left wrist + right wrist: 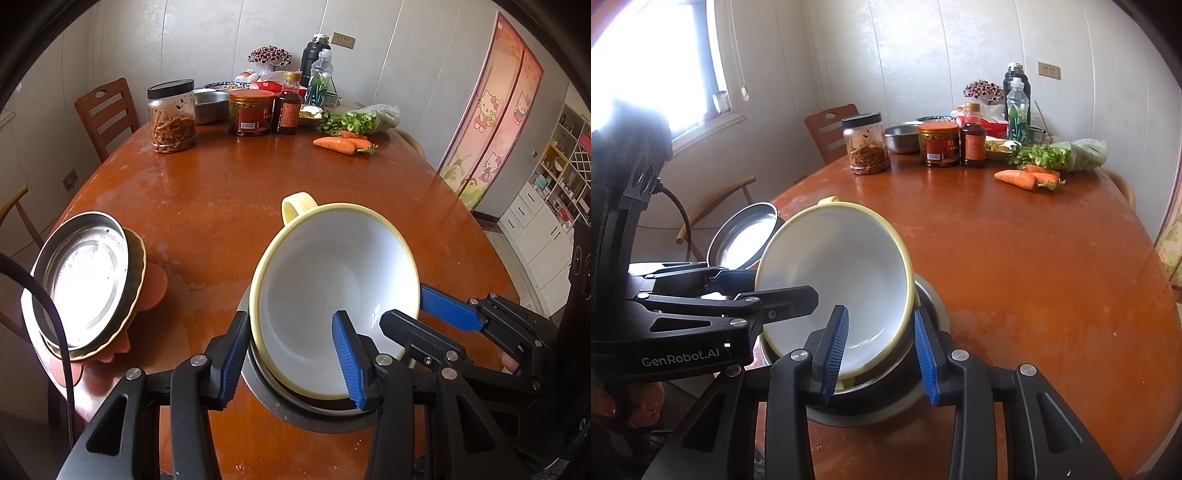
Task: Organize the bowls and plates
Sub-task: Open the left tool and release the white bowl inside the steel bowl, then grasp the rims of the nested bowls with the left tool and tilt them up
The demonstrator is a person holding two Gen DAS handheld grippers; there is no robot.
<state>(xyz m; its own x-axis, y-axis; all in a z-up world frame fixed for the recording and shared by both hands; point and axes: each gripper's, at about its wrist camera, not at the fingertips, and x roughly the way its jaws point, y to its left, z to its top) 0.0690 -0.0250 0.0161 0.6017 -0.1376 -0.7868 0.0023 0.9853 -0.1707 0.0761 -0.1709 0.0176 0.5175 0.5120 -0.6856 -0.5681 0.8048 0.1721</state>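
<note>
I've got the yellow-rimmed bowl [334,295] tilted in the steel bowl [295,410] on the surface [221,184]. L gripper [291,363] and R gripper [882,354] each straddle its rim, 1 finger inside, 1 outside, w/ gaps showing, so neither's clamped. Steel plate [83,278] sits stacked at left.

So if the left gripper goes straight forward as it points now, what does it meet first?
The left gripper already has the bowl rim between its jaws, so it would push further onto the bowl, then probably press it against the steel bowl beneath. Depth is unclear.
</note>
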